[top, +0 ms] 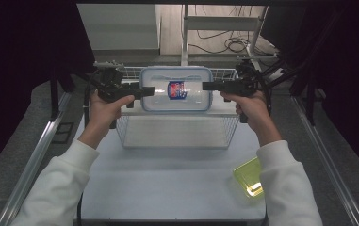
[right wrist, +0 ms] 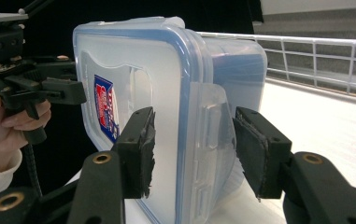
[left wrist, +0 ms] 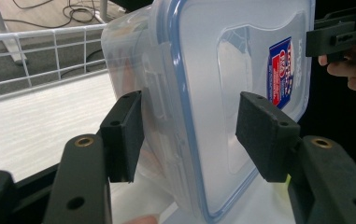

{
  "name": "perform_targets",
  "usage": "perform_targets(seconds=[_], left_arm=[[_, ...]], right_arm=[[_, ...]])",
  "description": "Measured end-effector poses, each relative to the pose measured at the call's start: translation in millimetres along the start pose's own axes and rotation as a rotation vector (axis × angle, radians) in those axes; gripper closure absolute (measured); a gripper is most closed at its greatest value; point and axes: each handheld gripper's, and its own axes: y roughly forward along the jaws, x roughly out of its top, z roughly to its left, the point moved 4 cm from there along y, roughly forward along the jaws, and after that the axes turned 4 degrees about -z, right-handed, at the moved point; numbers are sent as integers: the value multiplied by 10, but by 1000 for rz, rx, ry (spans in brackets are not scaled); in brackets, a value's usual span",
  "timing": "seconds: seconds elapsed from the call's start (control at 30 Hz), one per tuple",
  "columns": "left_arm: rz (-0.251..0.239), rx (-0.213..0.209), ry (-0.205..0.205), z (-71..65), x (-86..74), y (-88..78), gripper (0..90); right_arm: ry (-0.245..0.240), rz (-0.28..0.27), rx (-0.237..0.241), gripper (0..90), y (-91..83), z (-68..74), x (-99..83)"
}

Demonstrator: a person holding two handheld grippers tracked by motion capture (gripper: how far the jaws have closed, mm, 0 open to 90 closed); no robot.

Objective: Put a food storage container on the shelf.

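Both hand-held grippers, left (top: 150, 91) and right (top: 206, 85), clamp the lidded box (top: 176, 89) by its ends, above the wire basket (top: 177, 133).

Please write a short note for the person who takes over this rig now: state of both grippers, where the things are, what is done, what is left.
Left hand-held gripper: jaws around the left latch edge of the lidded container; the grip looks loose.
Right hand-held gripper: jaws around the right latch edge, likewise.
Container: held up between both, above the wire basket, lid toward the camera, label visible.
Yellow lid: on the table, near right corner.
Done: container lifted.
Left: probably set it down; the target is unclear.
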Motion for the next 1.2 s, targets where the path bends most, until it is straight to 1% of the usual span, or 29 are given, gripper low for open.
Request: perform_targets(seconds=[0.07,0.17,0.2,0.3,0.37,0.47,0.5,0.53,0.57,0.6,0.63,0.67,0.7,0.73,0.77,0.83,0.9,0.97,1.03,1.2], left_arm=[[2,-3,-19,22,23,21,428],[4,-9,-57,70,57,62,421],[5,-10,-68,84,67,74,418],[8,-9,-86,115,88,111,400],[10,-5,-97,130,101,135,389],[16,-3,-116,164,111,175,365],[16,-6,-124,178,112,185,358],[4,-2,-135,202,120,198,354],[-4,13,-133,218,128,202,353],[-8,35,-121,236,138,212,365],[12,60,-106,262,140,237,370],[15,57,-101,267,139,253,372],[21,63,-91,272,135,280,356],[18,62,-89,273,136,291,349],[21,61,-86,272,136,292,337],[19,72,-65,261,137,280,330],[4,62,-67,260,142,255,308],[-13,64,-72,259,151,221,293],[-38,54,-74,243,162,170,289],[-59,36,-67,183,146,89,273]], right_arm=[[17,-2,-5,481,14,-25,18],[54,3,-26,478,48,-56,60],[57,5,-34,478,57,-60,70],[67,7,-54,475,82,-70,93],[89,3,-65,473,99,-89,103],[100,-8,-94,463,134,-120,119],[102,-8,-102,461,144,-126,121],[103,-8,-106,461,152,-130,121],[105,-6,-118,459,166,-134,116],[101,-2,-126,479,177,-138,110],[105,3,-122,453,194,-137,100],[103,11,-146,456,216,-143,86],[102,2,-159,453,224,-146,83],[102,-11,-176,455,236,-149,80],[102,-11,-175,442,246,-149,73],[97,-12,-174,438,249,-144,62],[92,-16,-167,434,228,-134,62],[84,-32,-172,426,181,-123,78],[74,-52,-177,425,121,-108,94],[49,-62,-170,413,10,-73,69]])
